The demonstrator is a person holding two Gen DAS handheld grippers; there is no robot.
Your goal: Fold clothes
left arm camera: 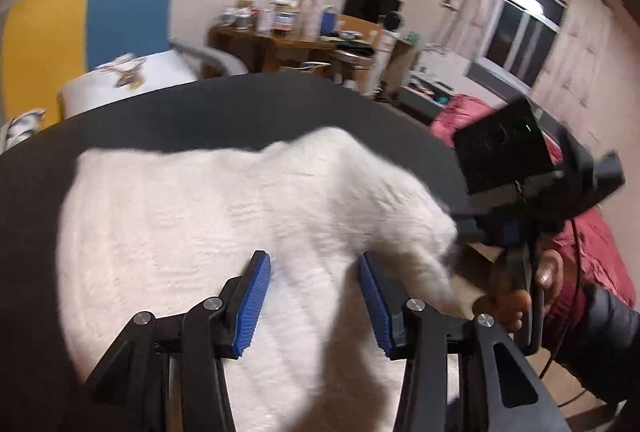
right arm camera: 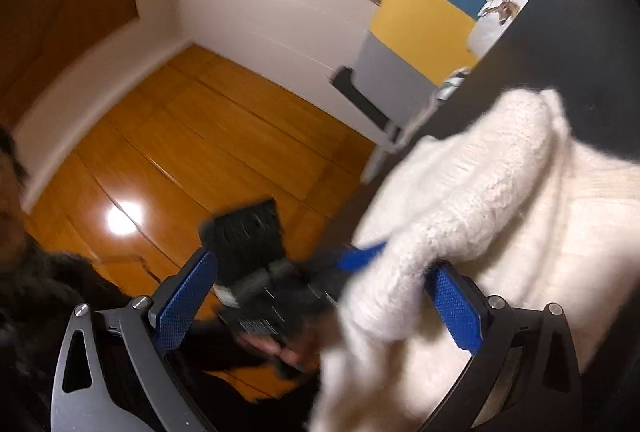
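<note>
My left gripper's [left arm camera: 314, 298] blue ribbed fingers [left arm camera: 252, 306] stand spread apart, holding nothing, just above the fluffy white knitted sweater [left arm camera: 224, 216]. The sweater lies on the black table [left arm camera: 208, 112]. My right gripper's [right arm camera: 320, 306] blue fingers [right arm camera: 456, 308] are also spread wide, a fold of sweater draped against one at the table's edge.

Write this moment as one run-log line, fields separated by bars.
task: fold clothes | item: white fuzzy knit sweater on dark table | left gripper: open above sweater | right gripper: open, sweater fold draped over one finger
</note>
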